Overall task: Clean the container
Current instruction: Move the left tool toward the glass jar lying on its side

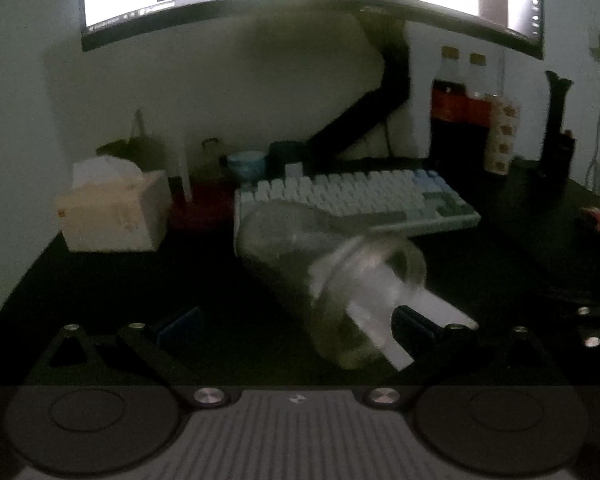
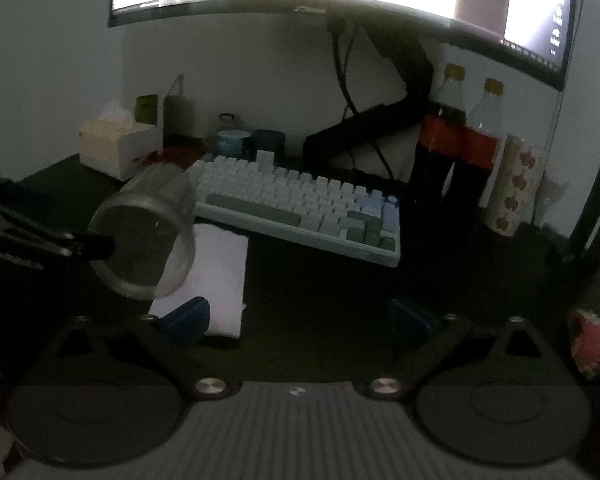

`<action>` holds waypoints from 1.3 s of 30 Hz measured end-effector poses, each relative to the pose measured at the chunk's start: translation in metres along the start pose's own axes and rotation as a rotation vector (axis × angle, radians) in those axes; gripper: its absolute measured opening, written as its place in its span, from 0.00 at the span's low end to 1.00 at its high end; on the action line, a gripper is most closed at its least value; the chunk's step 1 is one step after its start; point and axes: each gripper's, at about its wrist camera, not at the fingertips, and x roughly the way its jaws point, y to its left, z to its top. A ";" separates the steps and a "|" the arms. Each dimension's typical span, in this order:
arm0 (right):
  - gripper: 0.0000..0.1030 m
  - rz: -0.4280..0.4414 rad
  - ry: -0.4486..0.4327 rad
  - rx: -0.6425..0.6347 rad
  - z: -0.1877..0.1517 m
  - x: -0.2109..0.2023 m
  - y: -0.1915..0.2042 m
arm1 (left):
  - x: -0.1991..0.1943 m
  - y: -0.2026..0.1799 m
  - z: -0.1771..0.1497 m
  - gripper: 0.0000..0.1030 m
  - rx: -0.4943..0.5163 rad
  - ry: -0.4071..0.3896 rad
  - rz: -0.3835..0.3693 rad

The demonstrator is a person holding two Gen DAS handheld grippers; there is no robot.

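Left gripper point(image 1: 296, 326): jaws wide, jar point(image 1: 300, 256) tilted between them, grip unclear.
Right gripper point(image 2: 300, 318): jaws wide, empty.
Cloth point(image 2: 220, 276): at 10 o'clock from right gripper.

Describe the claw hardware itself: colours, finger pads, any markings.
Both claws match: black linkage arms with silver bolts, dark blue finger pads, and a grey ribbed base between two round black discs with a small white logo. The left claw's arm bears faint, unreadable lettering. No cables or sleeves visible.

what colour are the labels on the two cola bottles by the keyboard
Red labels on the cola bottles, clearest in the right wrist view.
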 end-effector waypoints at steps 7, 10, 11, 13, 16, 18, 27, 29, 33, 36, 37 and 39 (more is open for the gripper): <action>0.99 0.099 -0.065 -0.048 0.047 -0.005 -0.025 | 0.000 0.008 0.037 0.99 -0.075 -0.047 -0.111; 1.00 0.134 -0.095 -0.018 0.046 0.005 -0.026 | 0.003 -0.007 0.038 0.99 0.019 -0.015 -0.116; 1.00 0.157 -0.089 0.024 0.043 0.011 -0.028 | 0.002 -0.014 0.034 0.99 0.053 -0.013 -0.087; 1.00 0.195 -0.050 0.122 0.031 0.026 -0.032 | 0.000 -0.026 0.026 0.99 0.122 -0.008 -0.029; 1.00 0.195 0.000 0.192 0.011 0.042 -0.031 | -0.012 -0.036 -0.002 1.00 0.230 -0.051 0.086; 1.00 0.161 -0.022 0.219 0.000 0.042 -0.030 | -0.024 -0.031 -0.022 1.00 0.239 -0.095 0.116; 1.00 0.190 -0.018 0.302 -0.015 0.057 -0.027 | -0.013 0.018 -0.035 1.00 -0.043 -0.127 0.003; 1.00 0.164 -0.028 0.255 -0.016 0.058 -0.019 | -0.004 0.019 -0.037 0.99 -0.047 -0.116 -0.028; 0.97 0.122 -0.071 0.166 -0.016 0.058 -0.005 | 0.007 0.019 -0.040 0.69 -0.109 -0.122 -0.011; 0.87 0.114 -0.043 0.132 -0.017 0.063 0.000 | 0.014 0.013 -0.043 0.55 -0.076 -0.116 -0.046; 0.84 0.115 -0.032 0.129 -0.017 0.066 0.000 | 0.017 0.010 -0.044 0.47 -0.068 -0.107 -0.042; 0.59 0.127 -0.003 0.141 -0.017 0.071 -0.003 | 0.020 0.006 -0.045 0.46 -0.056 -0.102 -0.030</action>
